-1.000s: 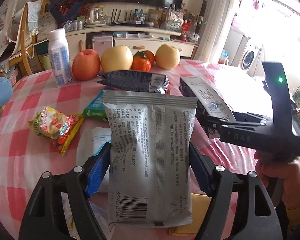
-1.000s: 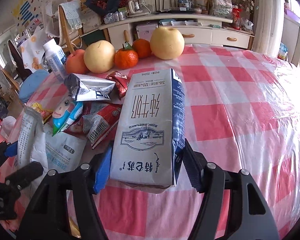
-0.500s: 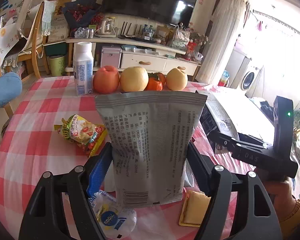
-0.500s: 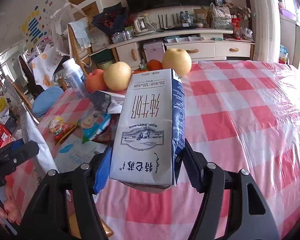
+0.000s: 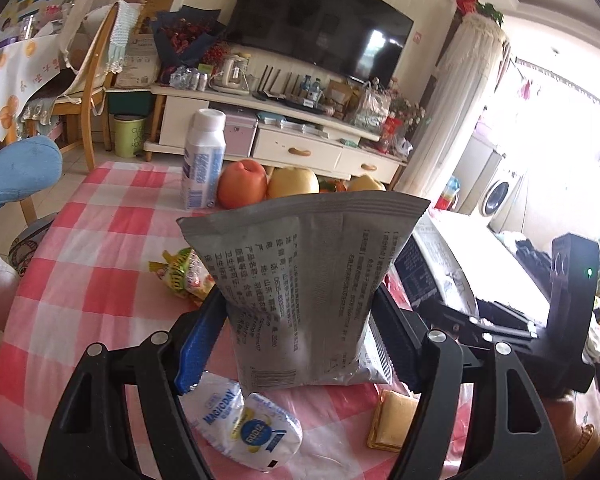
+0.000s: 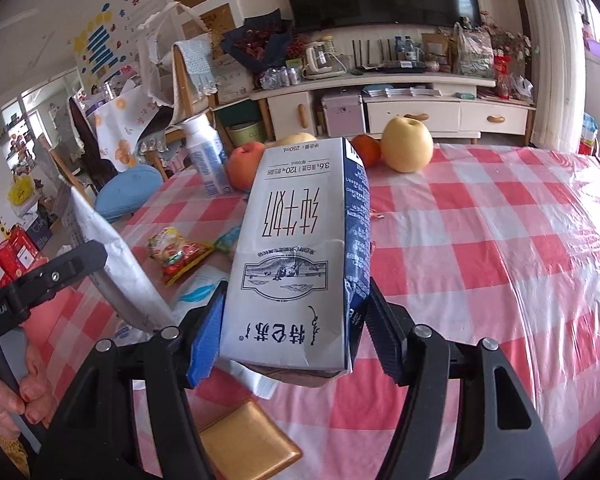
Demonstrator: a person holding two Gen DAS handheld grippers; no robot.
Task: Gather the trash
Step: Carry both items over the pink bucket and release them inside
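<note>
1. Both held items sit higher against the room than a second ago: the table's clutter has dropped toward the bottom of each view, and more of the television and cabinet shows above.
2. Left wrist view: the left gripper (image 5: 296, 344) pinches a flat grey foil snack pouch (image 5: 304, 280) by its lower sides, upright, clear of the red-and-white checked tablecloth (image 5: 100, 248).
3. Below it lie a crumpled white plastic wrapper with a blue and yellow print (image 5: 244, 424) and a small square yellow packet (image 5: 392, 420).
4. Behind stand a white plastic bottle with a blue label (image 5: 202, 160) and a red apple (image 5: 242, 190).
5. At right, the right gripper (image 5: 460, 316) carries its carton.
6. Right wrist view: the right gripper (image 6: 292, 328) clamps a white and dark blue milk carton (image 6: 296, 248), print upside down, held above the cloth.
7. A yellow pear (image 6: 406, 144) rests on the table behind.
8. At left, the other gripper (image 6: 76, 264) holds the grey pouch edge-on, with the person's hand (image 6: 24, 396) on its handle.
</note>
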